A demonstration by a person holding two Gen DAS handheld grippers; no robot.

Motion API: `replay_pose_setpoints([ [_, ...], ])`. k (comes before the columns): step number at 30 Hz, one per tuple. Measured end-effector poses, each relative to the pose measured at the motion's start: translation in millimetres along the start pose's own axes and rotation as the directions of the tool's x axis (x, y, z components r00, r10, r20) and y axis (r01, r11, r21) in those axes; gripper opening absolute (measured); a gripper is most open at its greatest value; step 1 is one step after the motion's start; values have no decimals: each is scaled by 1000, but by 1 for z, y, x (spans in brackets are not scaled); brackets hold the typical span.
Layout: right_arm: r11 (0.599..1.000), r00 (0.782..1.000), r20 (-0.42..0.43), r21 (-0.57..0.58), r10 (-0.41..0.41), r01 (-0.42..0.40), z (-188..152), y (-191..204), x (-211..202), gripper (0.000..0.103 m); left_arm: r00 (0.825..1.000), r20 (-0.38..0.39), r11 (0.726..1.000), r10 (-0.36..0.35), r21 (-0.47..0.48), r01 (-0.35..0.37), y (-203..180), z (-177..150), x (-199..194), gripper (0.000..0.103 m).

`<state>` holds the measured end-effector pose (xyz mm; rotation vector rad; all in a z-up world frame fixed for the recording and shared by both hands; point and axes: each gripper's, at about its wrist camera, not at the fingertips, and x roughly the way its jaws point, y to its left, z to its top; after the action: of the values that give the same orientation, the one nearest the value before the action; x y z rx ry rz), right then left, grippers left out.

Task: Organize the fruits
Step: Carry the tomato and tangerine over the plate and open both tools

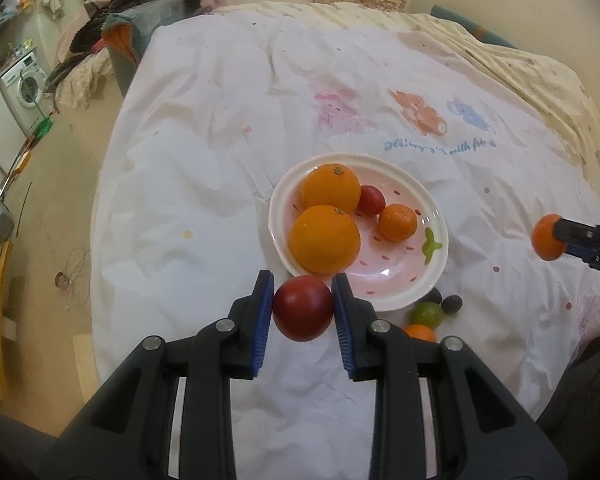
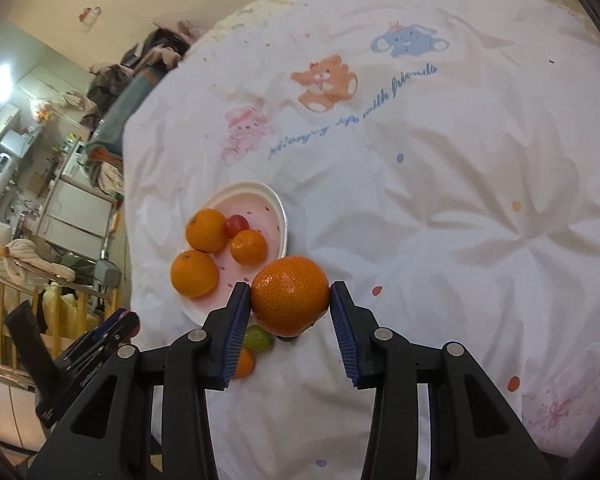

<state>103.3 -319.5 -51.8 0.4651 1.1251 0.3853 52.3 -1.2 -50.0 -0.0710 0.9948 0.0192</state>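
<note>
Left gripper (image 1: 303, 307) clamped on a dark red fruit (image 1: 303, 308), held just short of the near rim of the pink strawberry-print plate (image 1: 404, 270). Right gripper (image 2: 290, 300) clamped on a mandarin (image 2: 290, 295), lifted clear of the white quilt (image 2: 440, 208). Plate holds two large oranges (image 1: 325, 238), a smaller mandarin (image 1: 397, 222) and a small red fruit (image 1: 371, 199). On the quilt beside the plate: a green fruit (image 1: 426, 314), another orange one (image 1: 421, 333), and a dark item (image 1: 452, 304), possibly a plum.
</note>
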Motion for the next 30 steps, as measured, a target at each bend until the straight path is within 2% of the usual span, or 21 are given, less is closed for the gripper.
replay_pose_setpoints([
  [4,999,998,53,3,42,-42,3,1,-15,43,1000,25,1000,14,-6,-14,0,7,-11,26],
  [11,991,982,151,-84,114,-103,9,27,-34,43,996,87,1000,9,-8,-8,-1,32,-38,26],
  [22,980,973,148,-121,177,-160,31,62,-8,43,992,129,999,5,40,-10,-6,73,-35,26],
  [30,982,978,131,-124,162,-146,56,70,21,43,993,116,996,-11,88,0,-12,98,-9,26],
])
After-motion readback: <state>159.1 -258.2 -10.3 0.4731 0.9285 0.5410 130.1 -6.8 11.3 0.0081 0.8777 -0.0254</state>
